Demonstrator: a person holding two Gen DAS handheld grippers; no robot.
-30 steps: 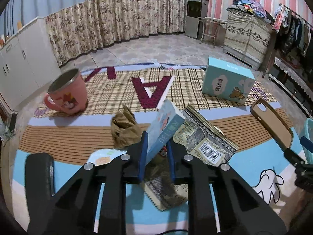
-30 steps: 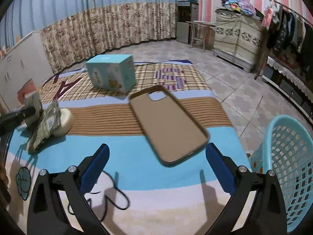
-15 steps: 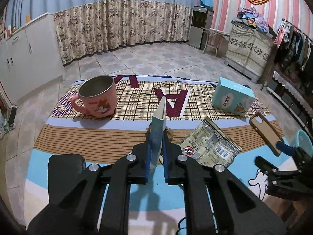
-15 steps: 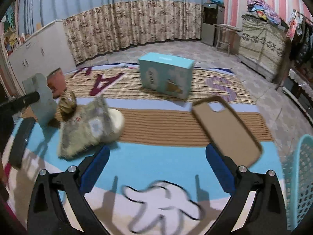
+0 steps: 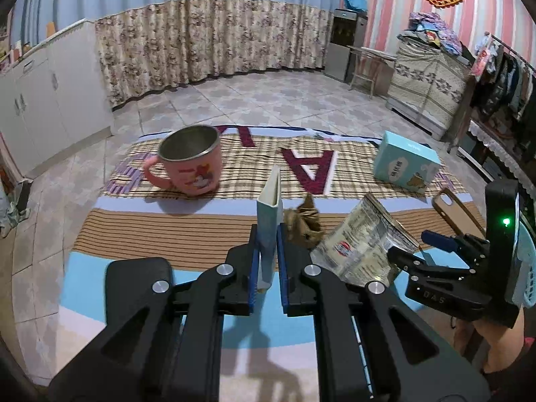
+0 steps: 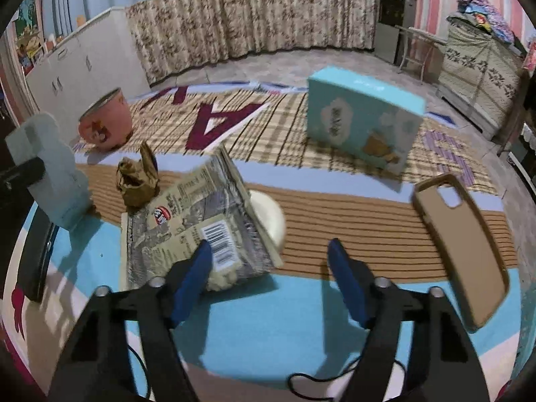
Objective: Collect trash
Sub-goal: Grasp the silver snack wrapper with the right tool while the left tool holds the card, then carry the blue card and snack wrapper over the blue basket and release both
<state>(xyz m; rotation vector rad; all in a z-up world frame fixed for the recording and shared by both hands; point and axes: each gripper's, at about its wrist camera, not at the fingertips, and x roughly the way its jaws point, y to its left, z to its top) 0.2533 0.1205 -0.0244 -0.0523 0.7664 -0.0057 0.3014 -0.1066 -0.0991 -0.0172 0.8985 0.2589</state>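
Blue-padded left gripper [image 5: 267,261] is clamping a flattened pale carton [image 5: 269,224], upright. Right gripper [image 6: 268,268] is closing its jaws, nothing pressed between them yet. Snack wrapper [image 6: 201,231] is lying just ahead-left of it, overlapping its left pad [image 6: 194,274], long axis running away from the gripper. Right hand is nearer.

snack bag [image 6: 197,234] beside bare blue mat [image 6: 274,321]
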